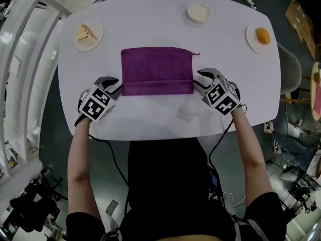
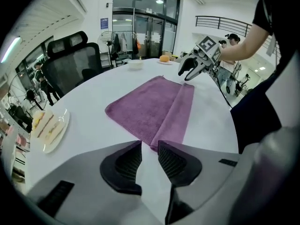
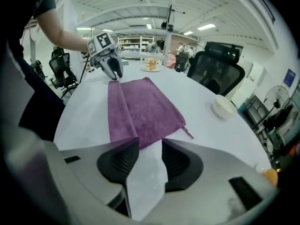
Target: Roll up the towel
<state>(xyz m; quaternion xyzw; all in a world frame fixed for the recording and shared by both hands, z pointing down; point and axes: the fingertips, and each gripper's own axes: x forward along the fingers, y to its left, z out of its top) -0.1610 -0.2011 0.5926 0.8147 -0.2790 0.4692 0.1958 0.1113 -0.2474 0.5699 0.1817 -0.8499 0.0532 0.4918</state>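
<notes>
Towel (image 1: pixel 157 67) is lying mid-bench (image 1: pixel 150 24), its near edge folded over once. Left gripper (image 1: pixel 116 88) and right gripper (image 1: pixel 199 80) are sitting at the near corners, jaws narrowly apart, empty. Next, likely: pinching the fold and rolling it away.

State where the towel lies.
In the head view the towel lies central on the table, its folded near edge between the left gripper and right gripper.

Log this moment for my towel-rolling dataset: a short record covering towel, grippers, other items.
towel: purple cloth towel, flat on white oval table, near edge folded over
left gripper: at fold's left end, jaws apart, empty
right gripper: at fold's right end, jaws apart, empty
other items: white plate with sandwich, small white bowl, white plate with orange food
</notes>
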